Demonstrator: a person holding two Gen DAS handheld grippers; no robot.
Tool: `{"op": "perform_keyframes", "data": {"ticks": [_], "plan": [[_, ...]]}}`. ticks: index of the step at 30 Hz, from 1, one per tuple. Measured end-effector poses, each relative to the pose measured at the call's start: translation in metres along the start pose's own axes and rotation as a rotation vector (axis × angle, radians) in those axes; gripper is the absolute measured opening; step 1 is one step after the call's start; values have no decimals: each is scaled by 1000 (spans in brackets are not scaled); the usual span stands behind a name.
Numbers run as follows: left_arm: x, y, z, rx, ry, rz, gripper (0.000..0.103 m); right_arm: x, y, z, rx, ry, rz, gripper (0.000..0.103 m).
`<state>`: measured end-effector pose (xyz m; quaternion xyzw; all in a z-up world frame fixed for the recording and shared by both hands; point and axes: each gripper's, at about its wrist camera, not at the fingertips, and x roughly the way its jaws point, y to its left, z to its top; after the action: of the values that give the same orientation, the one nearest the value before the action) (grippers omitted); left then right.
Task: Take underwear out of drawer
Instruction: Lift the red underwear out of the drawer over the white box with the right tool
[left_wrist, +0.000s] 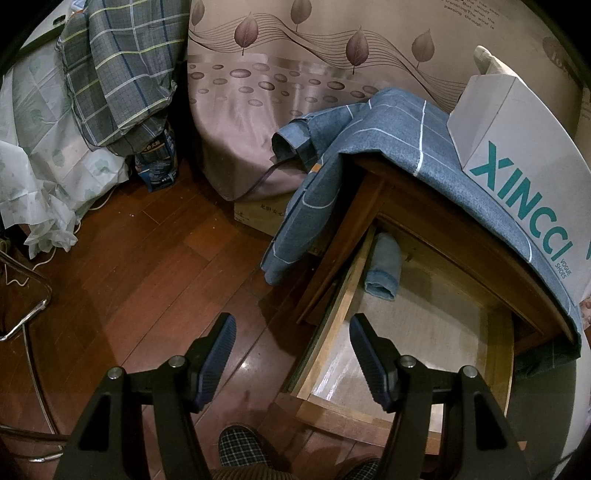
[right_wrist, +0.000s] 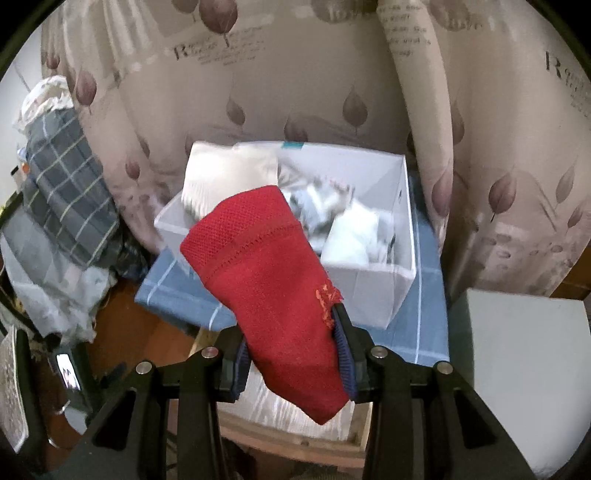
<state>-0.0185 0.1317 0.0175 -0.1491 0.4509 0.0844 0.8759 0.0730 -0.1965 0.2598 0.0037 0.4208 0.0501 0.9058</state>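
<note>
Red underwear comes out of the drawer

The right claw (right_wrist: 291, 347) pinches the soft, light red underwear (right_wrist: 266, 280) mid-fold; the left claw (left_wrist: 291, 343) hangs spread, empty, over the drawer (left_wrist: 369, 410).

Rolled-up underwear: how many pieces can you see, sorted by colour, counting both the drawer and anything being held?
Red: 1, the red underwear clamped in the right hand-held gripper, lifted in front of the white box.
Blue: 1, the blue roll lying at the back of the open drawer.
Total: 2. The box's contents are too blurred to count.
</note>
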Motion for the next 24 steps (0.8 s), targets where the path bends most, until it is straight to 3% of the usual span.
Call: {"op": "perform_keyframes", "data": {"ticks": [9, 24], "plan": [[0, -1, 0, 2, -3, 1, 66, 4, -9, 48, 27, -104, -62, 37], [1, -5, 1, 4, -7, 2, 66, 57, -31, 72, 90, -69, -158, 37]]}}
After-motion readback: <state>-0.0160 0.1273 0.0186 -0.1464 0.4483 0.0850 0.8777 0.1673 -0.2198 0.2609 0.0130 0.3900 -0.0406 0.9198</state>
